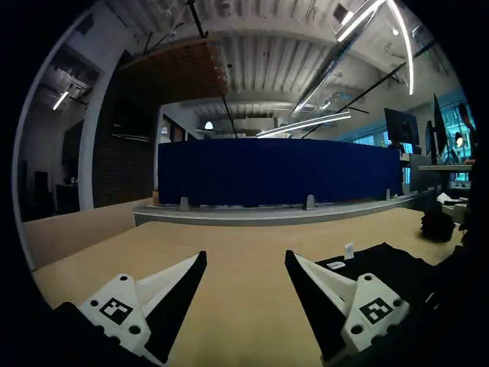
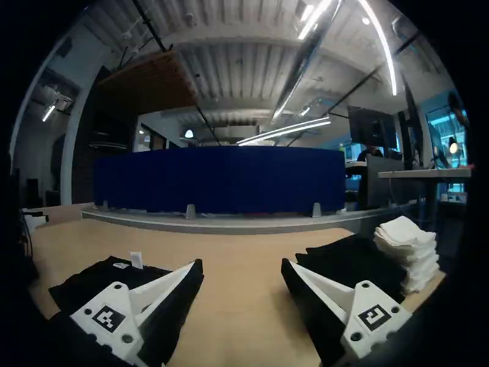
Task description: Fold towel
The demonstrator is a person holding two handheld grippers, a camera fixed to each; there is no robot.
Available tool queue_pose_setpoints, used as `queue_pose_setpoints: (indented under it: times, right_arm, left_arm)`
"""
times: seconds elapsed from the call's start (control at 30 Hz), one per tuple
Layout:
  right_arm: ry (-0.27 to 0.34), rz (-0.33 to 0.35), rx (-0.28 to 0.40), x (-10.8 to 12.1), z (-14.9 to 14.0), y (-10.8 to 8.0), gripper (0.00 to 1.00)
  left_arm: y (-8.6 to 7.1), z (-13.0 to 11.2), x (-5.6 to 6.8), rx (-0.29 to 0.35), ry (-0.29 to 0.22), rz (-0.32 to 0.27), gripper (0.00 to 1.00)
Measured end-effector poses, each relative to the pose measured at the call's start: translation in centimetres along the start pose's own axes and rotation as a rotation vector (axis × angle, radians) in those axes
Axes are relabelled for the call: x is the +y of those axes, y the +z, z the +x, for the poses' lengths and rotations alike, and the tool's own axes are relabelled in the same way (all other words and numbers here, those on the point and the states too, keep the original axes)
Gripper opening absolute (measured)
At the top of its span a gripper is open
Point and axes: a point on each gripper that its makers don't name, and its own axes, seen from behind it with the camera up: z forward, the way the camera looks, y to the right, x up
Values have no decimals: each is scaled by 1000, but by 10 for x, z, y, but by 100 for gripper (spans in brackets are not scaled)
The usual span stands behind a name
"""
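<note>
The left gripper (image 1: pixel 244 255) has its fingers spread wide with nothing between them, above the bare wooden table (image 1: pixel 244 235). Just past its right finger lies a black towel (image 1: pixel 397 263) with a white tag. The right gripper (image 2: pixel 241 263) is likewise spread and holds nothing. This towel (image 2: pixel 91 278) lies behind its left finger. Beyond its right finger sits another black cloth (image 2: pixel 354 260), then a stack of white towels (image 2: pixel 409 251). A blue divider (image 2: pixel 220 177) stands farther off.

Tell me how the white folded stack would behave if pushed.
The white stack looks like soft folded cloth, so probably light and floppy. Its layers sit unevenly, so a push may slide the top ones off.
</note>
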Motion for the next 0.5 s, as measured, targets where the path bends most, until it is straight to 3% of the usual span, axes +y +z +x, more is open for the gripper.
queue_pose_setpoints:
  times: [0.37,0.5]
  right_arm:
    - [-2,-23,-5,3,-2,0,100]
    - [-16,-34,-12,4,12,-1,99]
  left_arm:
    - [-1,-2,-4,-4,0,16,95]
    - [0,5,-8,-15,0,28,95]
